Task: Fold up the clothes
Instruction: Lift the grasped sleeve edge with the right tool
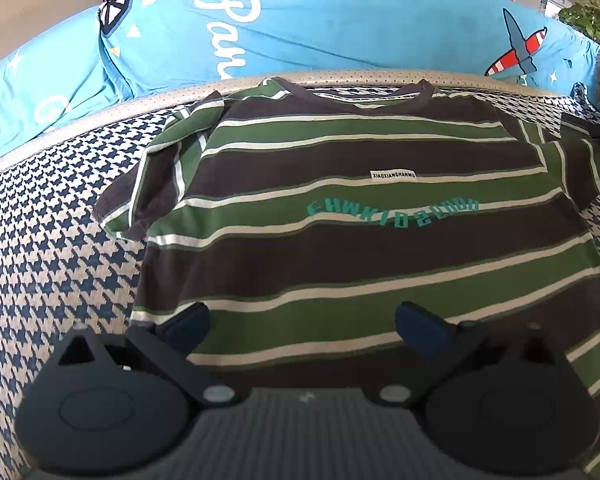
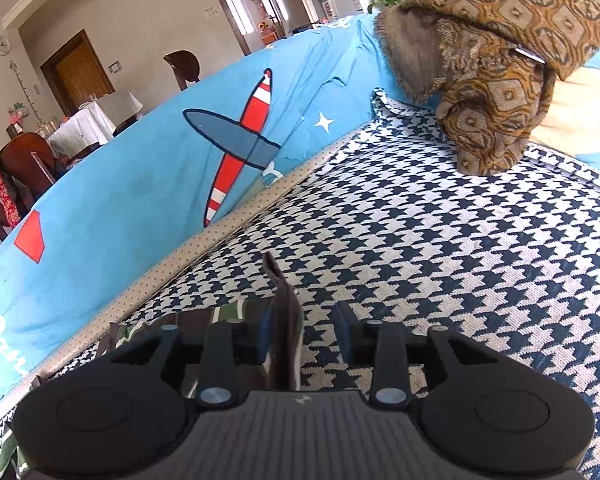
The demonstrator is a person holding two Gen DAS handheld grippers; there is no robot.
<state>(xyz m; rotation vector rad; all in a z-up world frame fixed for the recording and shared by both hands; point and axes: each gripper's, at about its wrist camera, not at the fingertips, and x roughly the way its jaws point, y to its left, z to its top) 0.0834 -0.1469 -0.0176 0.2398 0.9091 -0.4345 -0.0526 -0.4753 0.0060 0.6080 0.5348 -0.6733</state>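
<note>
A: Left view, item one?
B: Striped T-shirt (image 1: 340,216), soft knit, green, brown and white bands, flat on the houndstooth woven cover (image 1: 40,264), ahead of the left claw (image 1: 302,320), which is spread wide.
A: Right view only?
B: Right claw (image 2: 304,336), fingers apart, a shirt edge (image 2: 286,320) standing upright between them; patterned brown fringed cloth (image 2: 496,68) beyond, to the right.

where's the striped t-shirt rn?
Left wrist view: striped t-shirt lies flat, centred on the houndstooth cover, collar toward the blue sheet.
</note>
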